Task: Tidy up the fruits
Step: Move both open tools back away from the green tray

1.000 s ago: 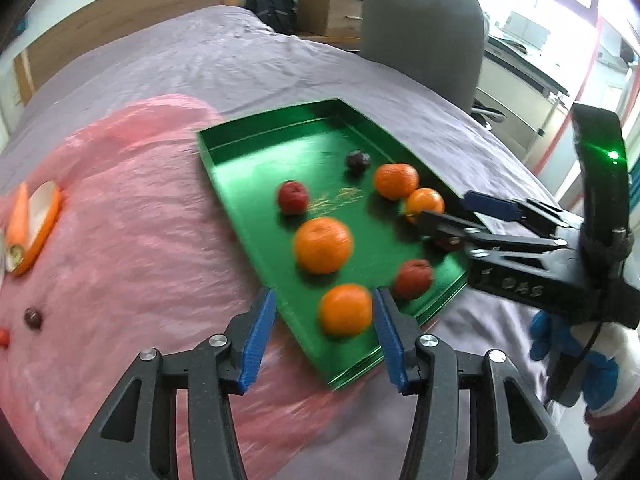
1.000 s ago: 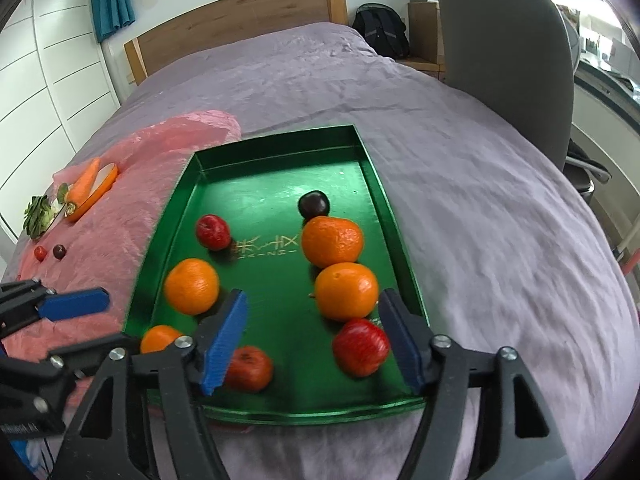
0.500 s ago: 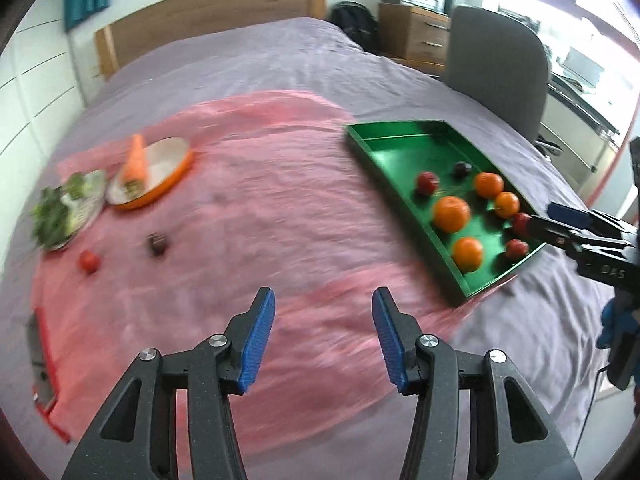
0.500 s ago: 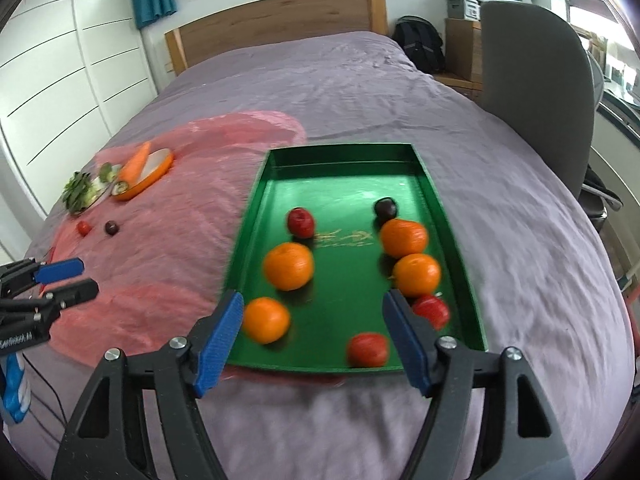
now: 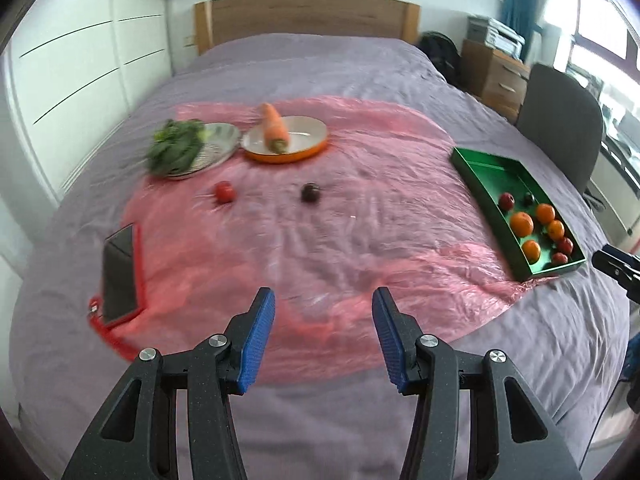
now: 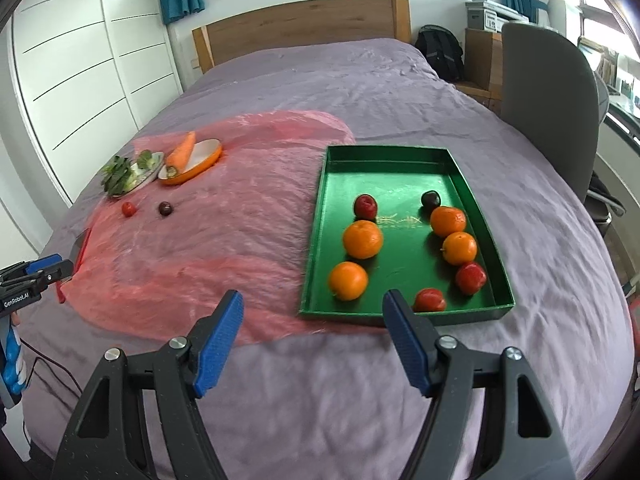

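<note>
A green tray (image 6: 384, 153) on the purple bed holds several oranges (image 6: 362, 239), three red fruits (image 6: 470, 277) and a dark plum (image 6: 430, 199). On the pink plastic sheet (image 5: 360, 240) lie a small red fruit (image 5: 224, 192) and a second dark plum (image 5: 311, 193), apart from each other. My left gripper (image 5: 323, 300) hovers open above the sheet's near edge, well short of both, with nothing between its fingers. My right gripper (image 6: 313, 300) is open and empty, just in front of the tray's near left corner. The tray (image 5: 480, 162) sits far right in the left wrist view.
A carrot (image 5: 275, 126) lies on an orange-rimmed plate (image 5: 308, 148), beside leafy greens (image 5: 174, 148) on a grey plate. A phone in a red case (image 5: 118, 276) rests at the sheet's left edge. A grey chair (image 6: 548, 104) stands right of the bed.
My left gripper swung left from above the tray's near corner to over the pink sheet. My right gripper drew back and rose, so the tray looks smaller and farther.
</note>
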Motion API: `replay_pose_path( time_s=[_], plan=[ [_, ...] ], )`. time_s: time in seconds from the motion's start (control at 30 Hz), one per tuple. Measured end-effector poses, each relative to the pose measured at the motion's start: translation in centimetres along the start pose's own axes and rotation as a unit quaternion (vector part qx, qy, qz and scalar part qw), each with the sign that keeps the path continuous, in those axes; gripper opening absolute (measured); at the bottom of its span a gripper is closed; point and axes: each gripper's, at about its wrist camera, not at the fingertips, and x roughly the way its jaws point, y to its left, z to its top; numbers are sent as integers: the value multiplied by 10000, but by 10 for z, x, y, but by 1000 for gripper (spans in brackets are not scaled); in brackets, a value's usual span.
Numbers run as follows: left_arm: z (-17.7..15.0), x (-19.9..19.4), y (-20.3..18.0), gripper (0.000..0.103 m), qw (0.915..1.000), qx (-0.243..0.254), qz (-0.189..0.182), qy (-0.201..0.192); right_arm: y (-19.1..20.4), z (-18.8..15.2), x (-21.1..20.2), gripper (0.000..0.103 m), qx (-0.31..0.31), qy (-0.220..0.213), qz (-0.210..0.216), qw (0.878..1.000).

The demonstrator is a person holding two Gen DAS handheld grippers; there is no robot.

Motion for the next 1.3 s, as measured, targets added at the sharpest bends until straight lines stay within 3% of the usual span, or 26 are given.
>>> replay_pose_path(
  time_s=[0.27, 0.7, 1.0, 1.3],
  plan=[
    [-21, -44, 45, 45, 9988, -323, 115, -347, 37, -5, -37, 103, -77, -144, 4, 9999],
    [-50, -72, 96, 45, 9929, -673, 750, -627, 92, -17, -61, 103, -363, -213, 178, 9990],
    [-64, -63, 108, 45, 9921, -602, 1037, -369, 128, -24, -51, 103, -549, -108, 451, 9974],
    [-49, -46, 119, 49, 9920, -796, 979, -100, 158, -18, -30, 103, -766, -27, 604, 9952]
  ],
)
